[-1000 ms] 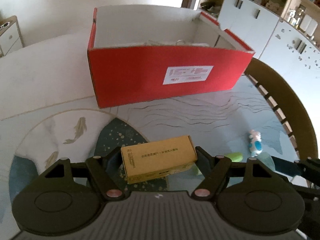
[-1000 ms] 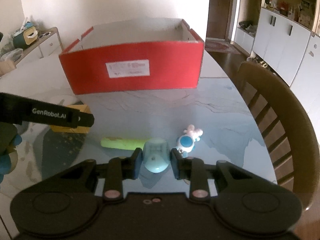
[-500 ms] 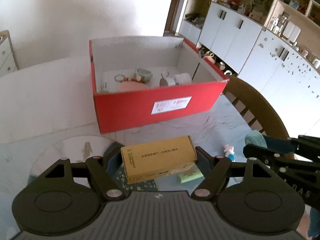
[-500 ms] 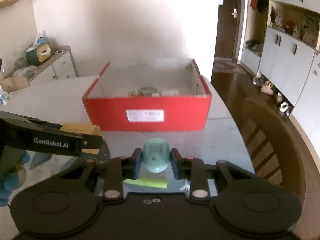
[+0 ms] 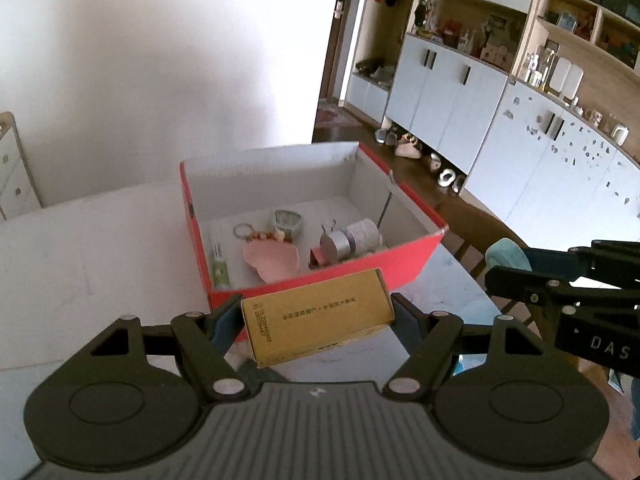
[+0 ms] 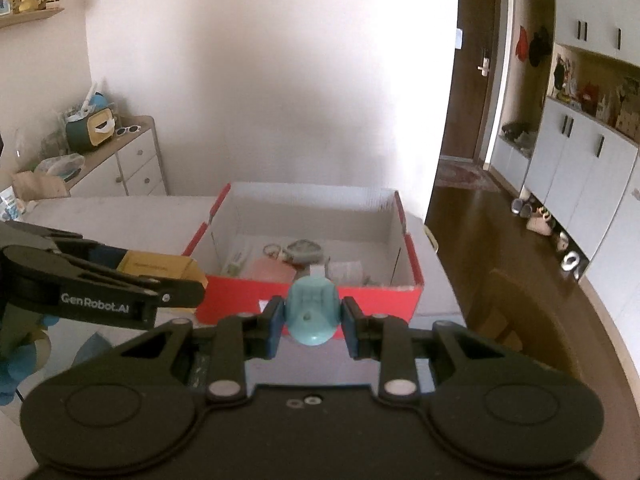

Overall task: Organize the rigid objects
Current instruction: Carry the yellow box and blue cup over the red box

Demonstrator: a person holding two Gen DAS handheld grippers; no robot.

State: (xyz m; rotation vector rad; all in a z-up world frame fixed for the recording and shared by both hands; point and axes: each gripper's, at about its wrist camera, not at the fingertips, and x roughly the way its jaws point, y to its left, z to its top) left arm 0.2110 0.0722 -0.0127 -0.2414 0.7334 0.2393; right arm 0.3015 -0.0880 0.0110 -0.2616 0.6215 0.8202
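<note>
Left gripper (image 5: 318, 320) pitched downward, jaws set wide and clamped on the two short ends of a yellow cardboard box (image 5: 320, 316), carried lengthwise and slightly tilted, in the air before the near wall of the red box (image 5: 404, 264). Right gripper (image 6: 309, 320) also pitched downward, jaws nearly together and pressed on both sides of a small teal plastic piece (image 6: 311, 308), rounded at its lower end, likewise raised above the desk (image 6: 116, 208) and in front of the same red wall. Seen from the right wrist, left gripper at the left edge with the yellow box, just beside the near left corner of the red box. Blue-gloved hand (image 6: 16, 364) under that gripper, only partly in view. Red box open at the top, white inside, standing on the pale desk; inside it a pink foot-shaped piece (image 5: 274, 258), a key ring (image 5: 242, 231), a small green-grey tin (image 5: 289, 221), two rolls of tape (image 5: 352, 238) and a thin tube (image 5: 219, 260) along the left wall. Beyond the desk, white cabinets (image 5: 452, 96), shoes (image 5: 408, 148) on the dark floor, a low dresser (image 6: 132, 168).
</note>
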